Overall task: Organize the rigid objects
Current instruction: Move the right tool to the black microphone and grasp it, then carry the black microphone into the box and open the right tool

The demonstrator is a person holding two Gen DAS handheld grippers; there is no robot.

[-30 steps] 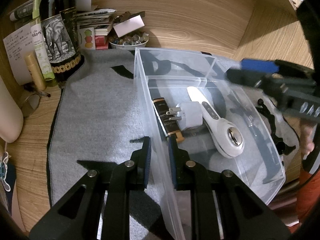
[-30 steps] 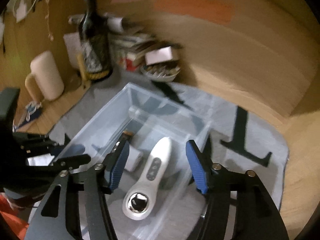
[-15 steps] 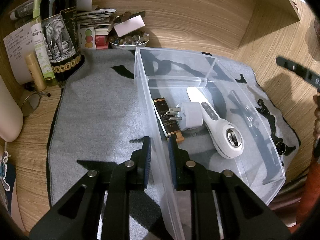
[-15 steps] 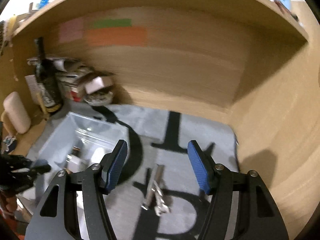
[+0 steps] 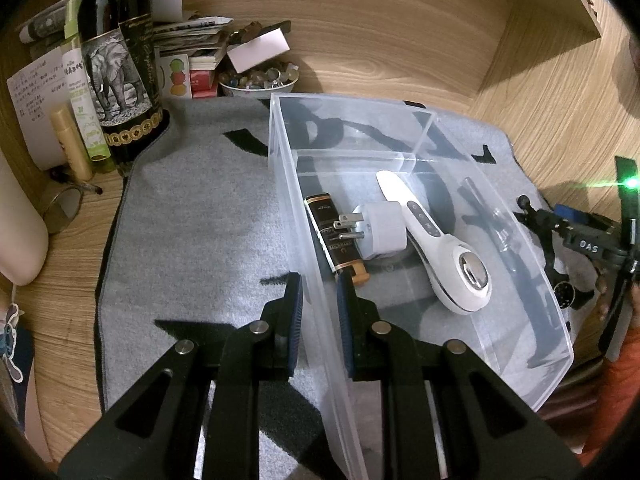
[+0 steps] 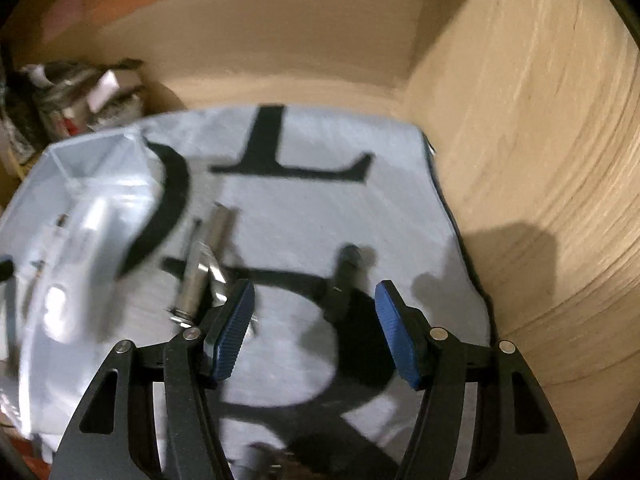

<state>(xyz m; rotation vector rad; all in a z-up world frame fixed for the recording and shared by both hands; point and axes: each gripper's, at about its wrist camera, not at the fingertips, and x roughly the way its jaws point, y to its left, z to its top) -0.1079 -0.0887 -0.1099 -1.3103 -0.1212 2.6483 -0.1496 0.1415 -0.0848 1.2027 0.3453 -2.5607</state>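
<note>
— Three things lie in the clear bin (image 5: 556, 312), centre right of the left wrist frame: a black-and-gold lighter (image 5: 334, 236), a white plug adapter (image 5: 380, 232) and a white handheld device (image 5: 448, 264).

— And the left gripper (image 5: 318, 300)?

— Lower centre, its jaws narrow, clamped on the bin's near wall, one finger on each side.

— The right gripper (image 6: 314, 328)?

— Bottom of its blurred frame, jaws wide with nothing between them, above the grey mat (image 6: 320, 208). A silvery metal object (image 6: 200, 264) lies left of centre on the mat; a dark watch (image 6: 344, 280) lies between the fingertips, farther up.
</note>
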